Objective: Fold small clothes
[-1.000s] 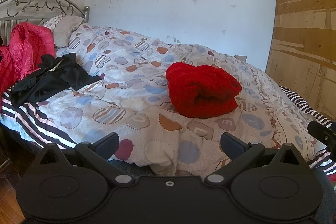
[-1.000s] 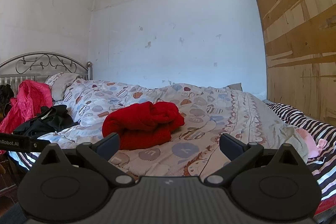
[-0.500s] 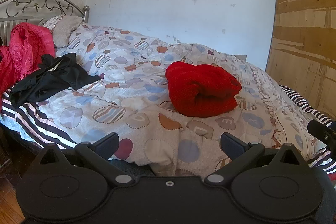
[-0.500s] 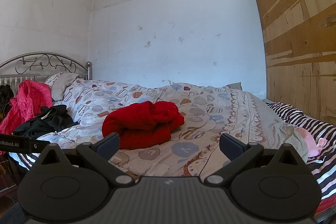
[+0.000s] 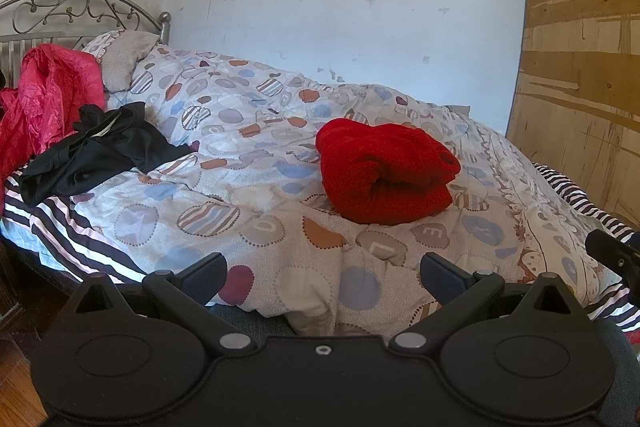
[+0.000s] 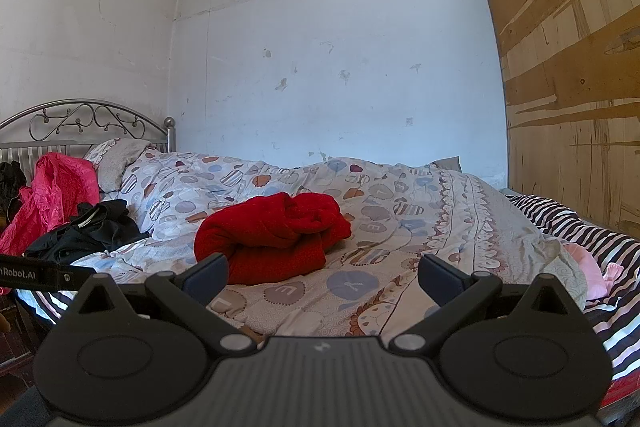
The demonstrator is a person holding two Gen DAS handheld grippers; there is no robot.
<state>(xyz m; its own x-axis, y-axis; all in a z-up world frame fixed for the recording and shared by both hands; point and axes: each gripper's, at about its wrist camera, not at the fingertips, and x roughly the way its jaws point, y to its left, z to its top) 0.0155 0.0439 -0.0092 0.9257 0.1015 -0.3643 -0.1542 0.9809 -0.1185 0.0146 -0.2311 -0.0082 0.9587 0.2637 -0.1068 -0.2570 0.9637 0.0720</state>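
Now the black garment (image 5: 100,151) lies at the left of the quilt (image 5: 248,211) and the folded red sweater (image 5: 384,171) in the middle. Both the left gripper (image 5: 322,273) and right gripper (image 6: 322,273) hang apart and empty; I think they should reach the black garment slowly and pinch its edge.

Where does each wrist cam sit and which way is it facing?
Left wrist: on the left gripper, aimed over the bed's side at the red garment; own open fingers show, plus the other gripper's tip at right.
Right wrist: on the right gripper, lower, aimed more level at the wall; open fingers show.
Shared: red garment, black garment, quilt.
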